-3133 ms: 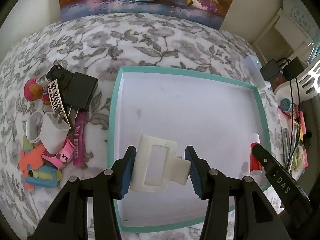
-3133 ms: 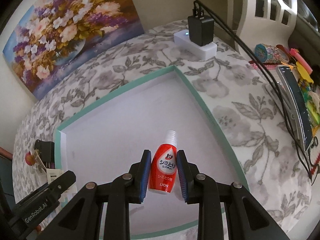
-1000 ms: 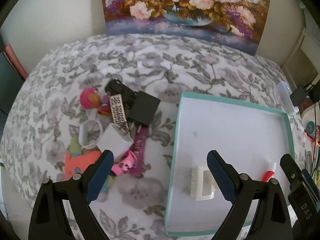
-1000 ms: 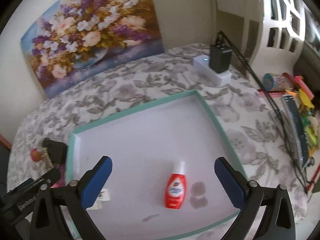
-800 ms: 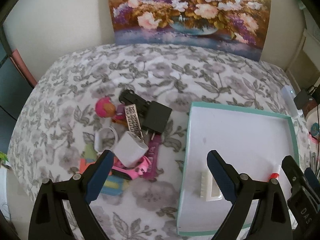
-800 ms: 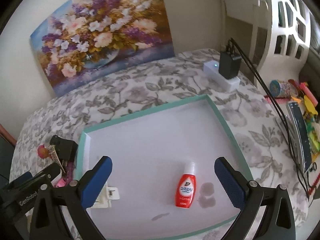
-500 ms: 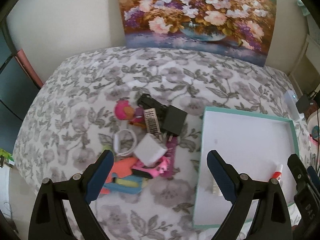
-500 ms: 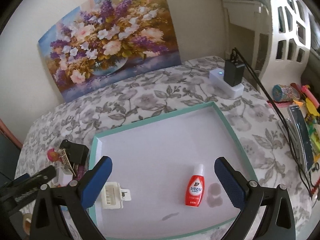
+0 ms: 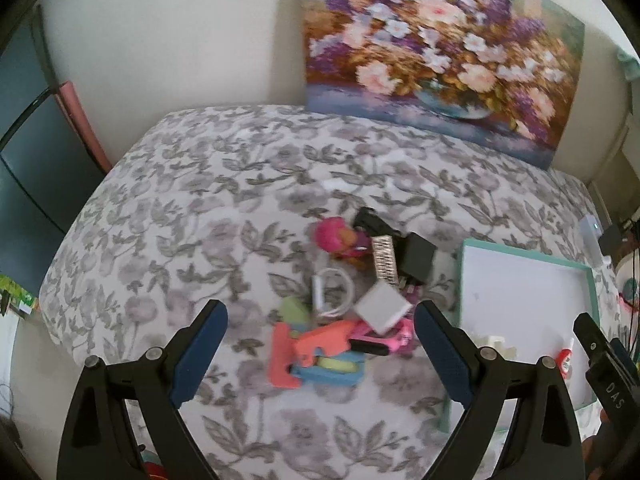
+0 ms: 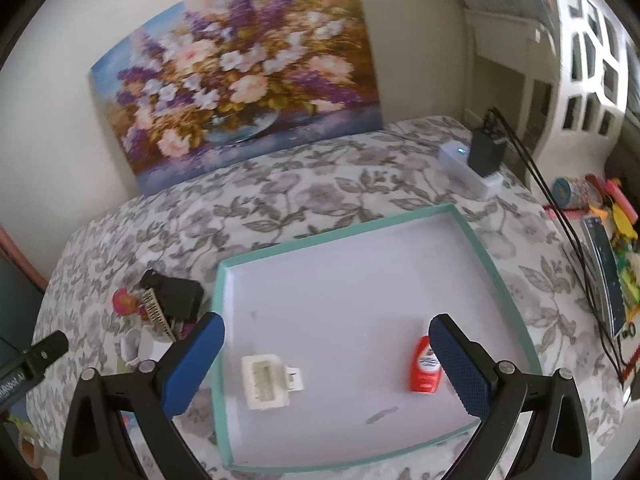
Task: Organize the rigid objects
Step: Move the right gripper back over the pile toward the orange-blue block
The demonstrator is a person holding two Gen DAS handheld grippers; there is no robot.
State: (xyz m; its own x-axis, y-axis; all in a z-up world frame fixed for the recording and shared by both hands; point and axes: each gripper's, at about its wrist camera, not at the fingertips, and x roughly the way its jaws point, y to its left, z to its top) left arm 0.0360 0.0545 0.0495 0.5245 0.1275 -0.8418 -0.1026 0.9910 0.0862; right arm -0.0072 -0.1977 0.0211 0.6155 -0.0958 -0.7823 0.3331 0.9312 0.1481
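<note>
Now both grippers, left gripper (image 9: pixel 320 344) and right gripper (image 10: pixel 326 354), hang with jaws wide apart; white hair clip (image 10: pixel 266 382) and red bottle (image 10: pixel 425 366) lie in the teal-rimmed tray (image 10: pixel 500 276).

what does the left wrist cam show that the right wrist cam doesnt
Only the left wrist view shows the coral, blue and green flat pieces at the near end of the pile, the white ring and the dark cabinet at far left.

Only the right wrist view shows the whole tray, the whole cream clip, the black charger and the white lattice shelf.

Both show the floral painting, the pink doll, the red bottle and open fingers.
</note>
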